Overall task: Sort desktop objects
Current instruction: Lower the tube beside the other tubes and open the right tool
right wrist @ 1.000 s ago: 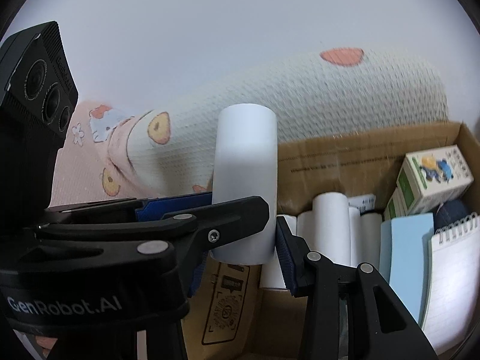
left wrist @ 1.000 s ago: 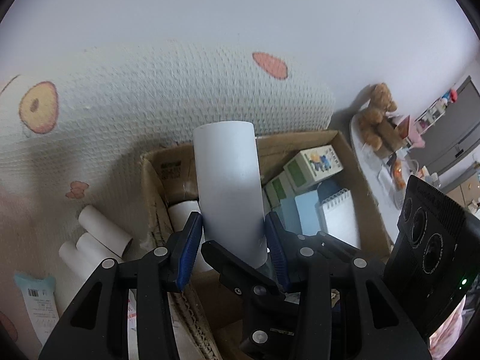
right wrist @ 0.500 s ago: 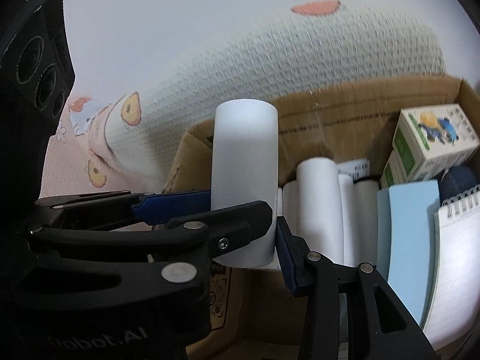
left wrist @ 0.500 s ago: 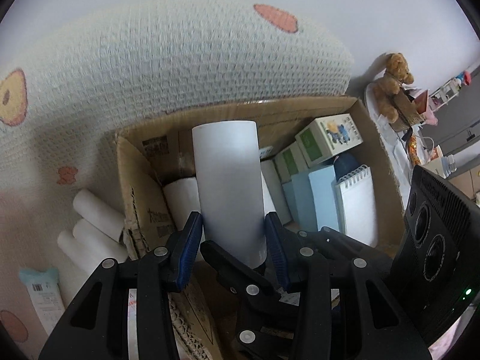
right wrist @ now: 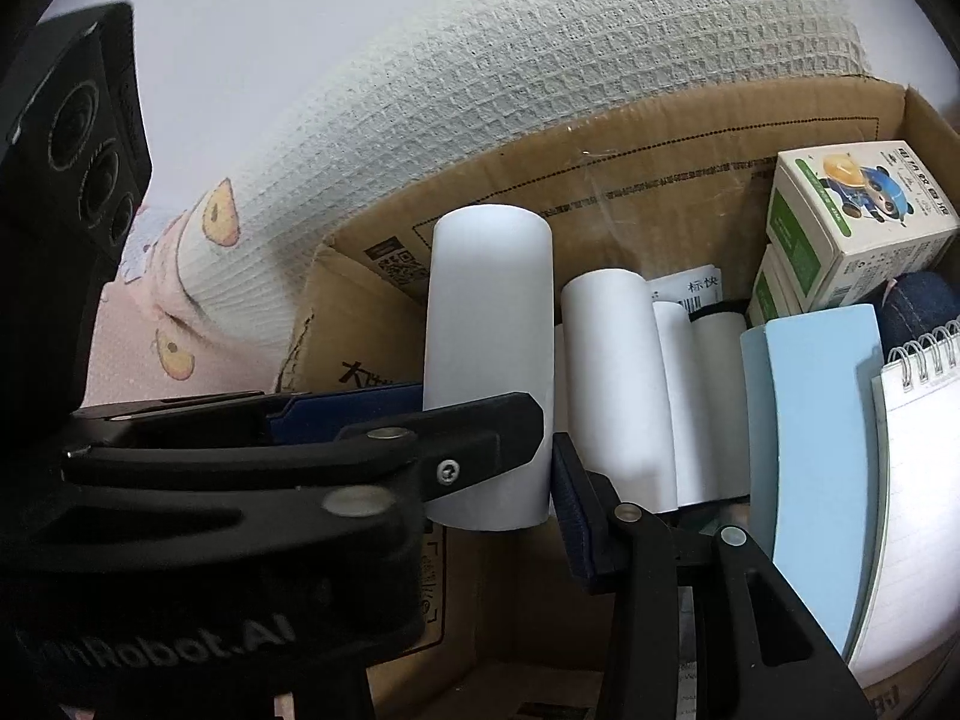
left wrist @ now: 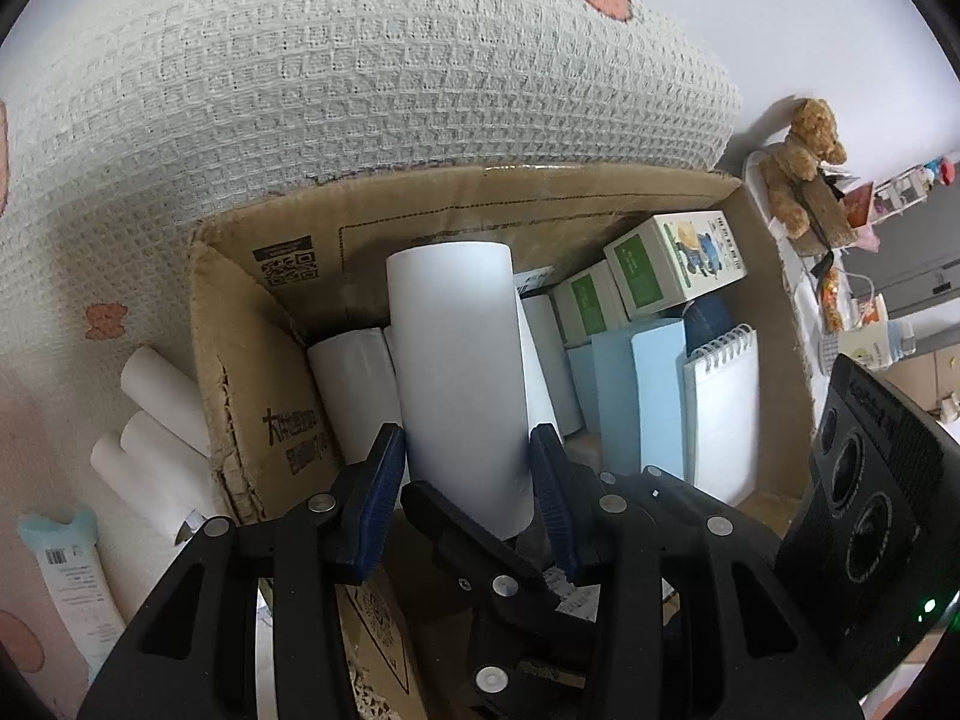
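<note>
My left gripper [left wrist: 465,468] and my right gripper [right wrist: 486,450] are both shut on one white paper roll [left wrist: 459,372], which also shows in the right wrist view [right wrist: 486,360]. The roll stands upright over the left end of an open cardboard box [left wrist: 240,372], just above other white rolls [left wrist: 354,384] lying inside. The box also shows in the right wrist view [right wrist: 660,168], with rolls [right wrist: 612,372] beside the held one.
The box holds green-and-white cartons [left wrist: 672,264], light blue blocks [left wrist: 636,390] and a spiral notepad [left wrist: 720,408]. Three white rolls [left wrist: 156,426] and a pale tube [left wrist: 66,576] lie outside the box at left. A waffle-weave blanket [left wrist: 360,60] rises behind. A teddy bear [left wrist: 804,162] sits far right.
Both grippers have carried the roll forward and down over the box. The box now fills more of both views and the roll sits lower among the rolls inside.
</note>
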Demonstrator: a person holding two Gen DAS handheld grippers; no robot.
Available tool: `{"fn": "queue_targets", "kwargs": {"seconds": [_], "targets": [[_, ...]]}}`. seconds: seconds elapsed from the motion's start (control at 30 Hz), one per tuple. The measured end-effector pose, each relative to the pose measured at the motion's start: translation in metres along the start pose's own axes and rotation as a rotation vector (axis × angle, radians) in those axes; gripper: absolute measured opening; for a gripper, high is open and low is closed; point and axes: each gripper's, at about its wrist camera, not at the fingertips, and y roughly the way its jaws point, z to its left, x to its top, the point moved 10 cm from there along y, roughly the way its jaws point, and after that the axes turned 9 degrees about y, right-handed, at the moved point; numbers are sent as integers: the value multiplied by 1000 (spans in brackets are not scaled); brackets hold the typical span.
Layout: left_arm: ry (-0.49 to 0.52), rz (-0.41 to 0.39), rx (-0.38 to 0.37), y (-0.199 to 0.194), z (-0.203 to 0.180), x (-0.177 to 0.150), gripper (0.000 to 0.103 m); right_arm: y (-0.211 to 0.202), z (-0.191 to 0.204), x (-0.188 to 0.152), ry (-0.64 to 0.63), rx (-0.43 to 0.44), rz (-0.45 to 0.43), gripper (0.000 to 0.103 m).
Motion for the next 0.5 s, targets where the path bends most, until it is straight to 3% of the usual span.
{"fn": "queue_targets", "kwargs": {"seconds": [0.5], "targets": [[-62,25,54,7,3,9,46,0,0,0,40,18,-9,39]]}}
